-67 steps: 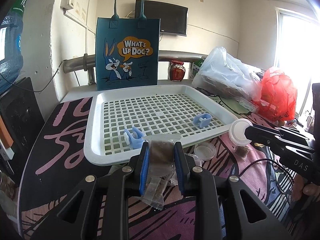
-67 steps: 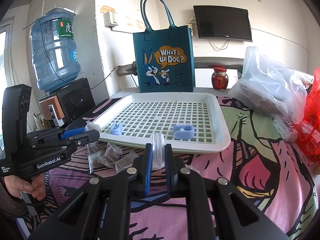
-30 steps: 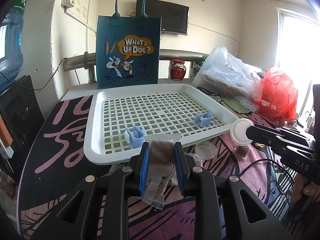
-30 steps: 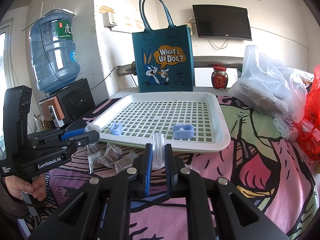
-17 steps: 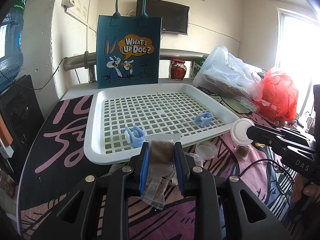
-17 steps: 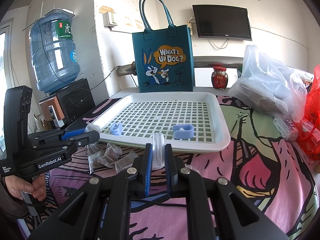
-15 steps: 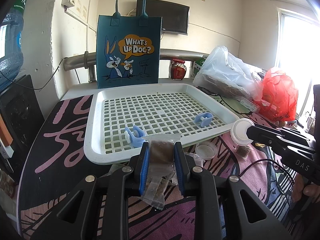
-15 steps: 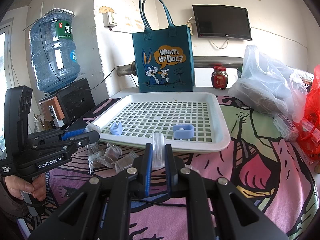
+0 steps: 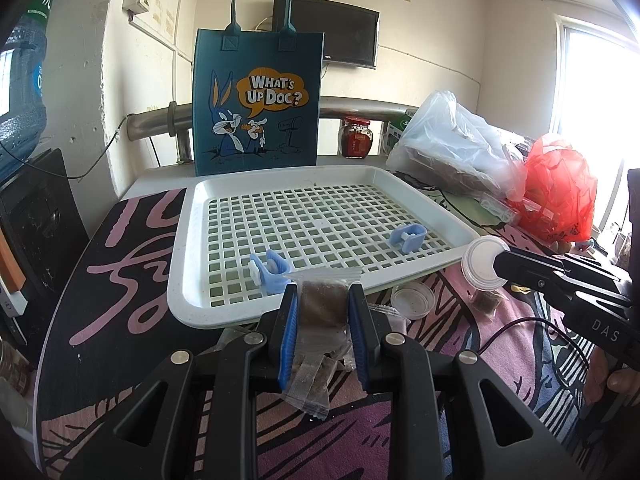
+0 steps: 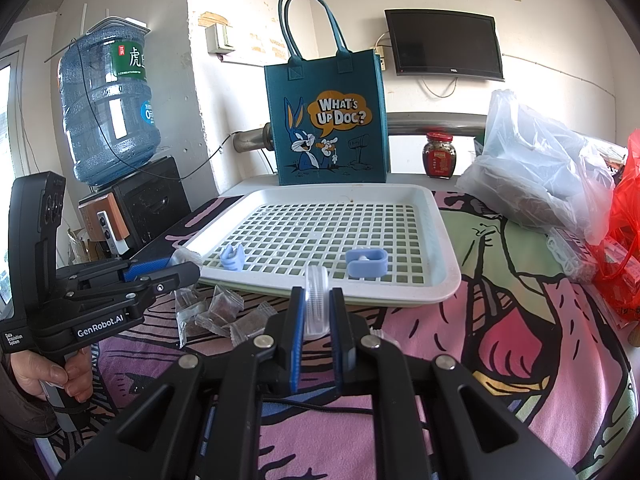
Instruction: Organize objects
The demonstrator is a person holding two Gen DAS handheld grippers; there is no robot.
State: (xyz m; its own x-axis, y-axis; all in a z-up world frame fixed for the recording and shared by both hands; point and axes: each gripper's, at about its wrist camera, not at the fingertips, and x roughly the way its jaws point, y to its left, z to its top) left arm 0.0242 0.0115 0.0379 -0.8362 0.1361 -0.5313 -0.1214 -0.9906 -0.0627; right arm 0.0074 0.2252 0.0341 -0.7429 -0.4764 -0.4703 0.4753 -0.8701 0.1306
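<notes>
My left gripper point(image 9: 322, 300) is shut on a clear sachet of brown granules point(image 9: 323, 308), held just in front of the white slotted tray point(image 9: 184, 276). Across the table my right gripper point(image 10: 317, 300) is shut on a clear plastic lid point(image 10: 316, 304), gripped edge-on; the same lid point(image 9: 482, 263) shows face-on in the left wrist view. Two blue clips point(image 9: 269, 271) point(image 9: 408, 237) lie in the tray. Several more sachets point(image 10: 224, 312) lie on the cloth below my left gripper. A small clear cup point(image 9: 413, 301) stands in front of the tray.
A teal cartoon tote bag point(image 9: 256, 100) stands behind the tray. A clear plastic bag point(image 9: 452, 152), a red bag point(image 9: 560, 192) and a red jar point(image 9: 355, 138) sit at the back right. A water jug point(image 10: 108, 108) on a black box stands left. A hand point(image 10: 52, 376) grips the left handle.
</notes>
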